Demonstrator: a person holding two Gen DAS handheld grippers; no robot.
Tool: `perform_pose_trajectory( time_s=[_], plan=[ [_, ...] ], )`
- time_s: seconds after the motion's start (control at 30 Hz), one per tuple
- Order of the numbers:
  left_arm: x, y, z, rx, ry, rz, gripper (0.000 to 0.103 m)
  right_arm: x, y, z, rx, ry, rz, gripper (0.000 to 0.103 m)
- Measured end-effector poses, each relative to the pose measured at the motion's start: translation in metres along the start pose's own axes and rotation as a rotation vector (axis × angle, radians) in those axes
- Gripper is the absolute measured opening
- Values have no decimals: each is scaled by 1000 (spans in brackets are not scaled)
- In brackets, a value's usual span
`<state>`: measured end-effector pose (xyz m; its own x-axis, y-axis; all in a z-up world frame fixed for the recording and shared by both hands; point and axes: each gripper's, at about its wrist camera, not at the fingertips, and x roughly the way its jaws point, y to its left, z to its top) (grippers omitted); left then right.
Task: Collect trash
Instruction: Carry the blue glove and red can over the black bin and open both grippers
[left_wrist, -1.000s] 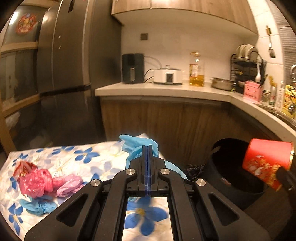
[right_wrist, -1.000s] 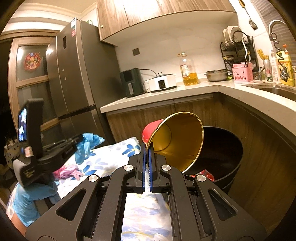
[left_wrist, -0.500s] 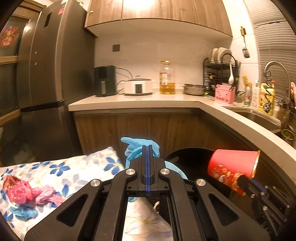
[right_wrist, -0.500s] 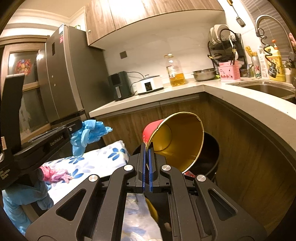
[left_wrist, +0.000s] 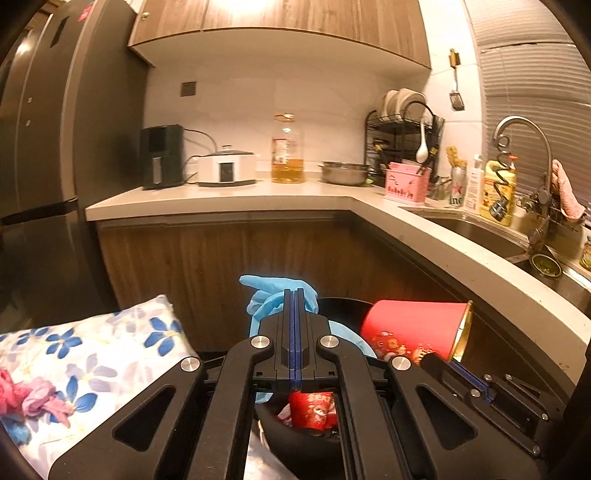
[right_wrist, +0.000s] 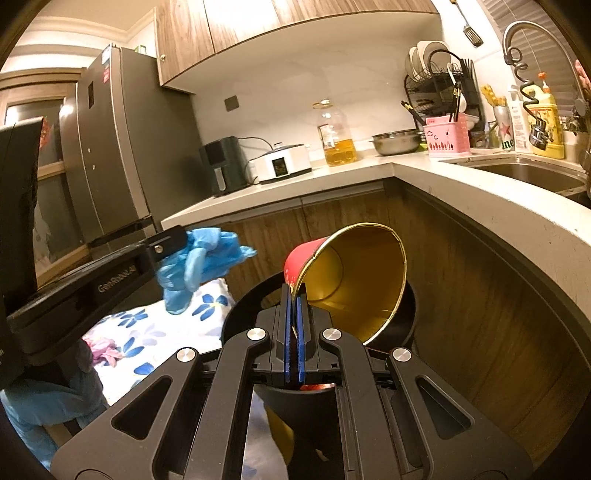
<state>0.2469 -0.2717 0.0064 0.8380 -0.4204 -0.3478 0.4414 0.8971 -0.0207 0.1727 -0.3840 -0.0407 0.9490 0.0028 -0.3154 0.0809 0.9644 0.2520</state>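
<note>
My left gripper is shut on a crumpled blue disposable glove, held above the near edge of a black trash bin. From the right wrist view the same glove hangs off the left gripper, left of the bin. My right gripper is shut on the rim of a red paper cup with a gold inside, tilted on its side over the bin mouth. The cup shows red in the left wrist view. Red trash lies in the bin.
A floral-cloth table at the left carries pink crumpled bags. A wooden cabinet under an L-shaped counter wraps behind and right of the bin. A grey fridge stands at the left, a sink at the right.
My left gripper has swung right with the blue glove, from over the floral table to over the bin. The right gripper carried the red cup a little further over the bin.
</note>
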Motion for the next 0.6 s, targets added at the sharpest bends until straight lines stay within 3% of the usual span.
perform_pose_trajectory(
  time_s=[0.6],
  plan=[
    [49,-6,-17,11,90,-72,0,30,-16,-5,13,65,-8,4]
  ],
)
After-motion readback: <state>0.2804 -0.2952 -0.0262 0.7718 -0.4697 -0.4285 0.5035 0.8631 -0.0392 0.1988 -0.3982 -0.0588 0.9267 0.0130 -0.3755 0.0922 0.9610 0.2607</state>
